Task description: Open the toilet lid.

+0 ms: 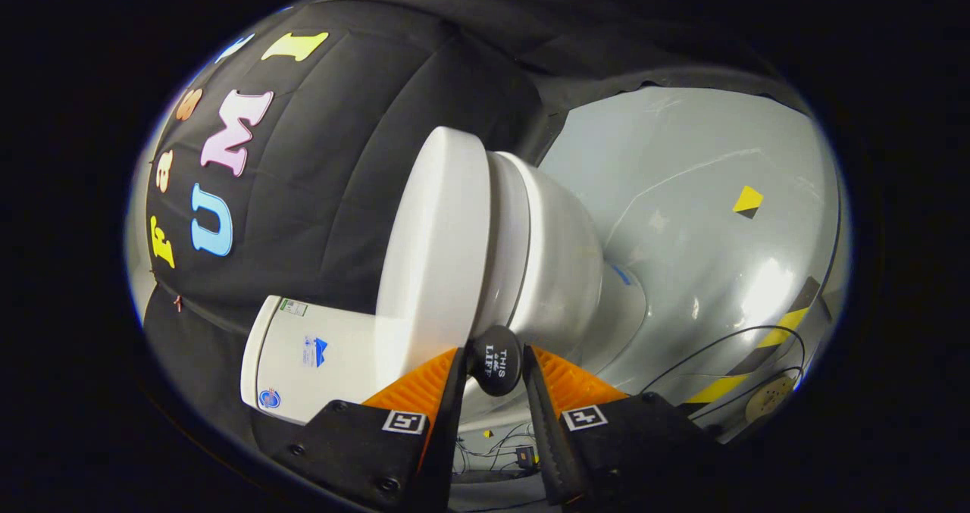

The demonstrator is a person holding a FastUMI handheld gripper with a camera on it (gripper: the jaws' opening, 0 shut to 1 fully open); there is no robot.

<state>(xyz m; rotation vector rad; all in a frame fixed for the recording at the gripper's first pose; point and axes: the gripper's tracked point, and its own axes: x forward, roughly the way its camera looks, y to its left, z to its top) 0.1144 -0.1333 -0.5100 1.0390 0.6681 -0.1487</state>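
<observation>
Gripper view is rolled on its side: the toilet (523, 255) appears horizontal, its base toward the grey floor (705, 217) and its lid facing the booth's black cloth wall (341, 195).

Toilet lid (436, 248): white, closed, lying flat against the seat and bowl, seen edge-on. The white tank (311, 361) sits behind it, next to the cloth wall, with small stickers on its face.

A black round lift knob (496, 360) with white lettering sits at the lid's near edge, directly between the two fingers of the gripper (494, 380).

Gripper: the fingers are drawn close together, one on each side of the knob. They seem to pinch it from both sides, though at this angle the contact on each side is hard to confirm.

Floor: a strip of yellow-and-black tape (746, 369) lies beyond the toilet base, with thin black cables (727, 346) looping over it. A small yellow-and-black marker (748, 201) is stuck further out on the floor, well apart from the toilet.
</observation>
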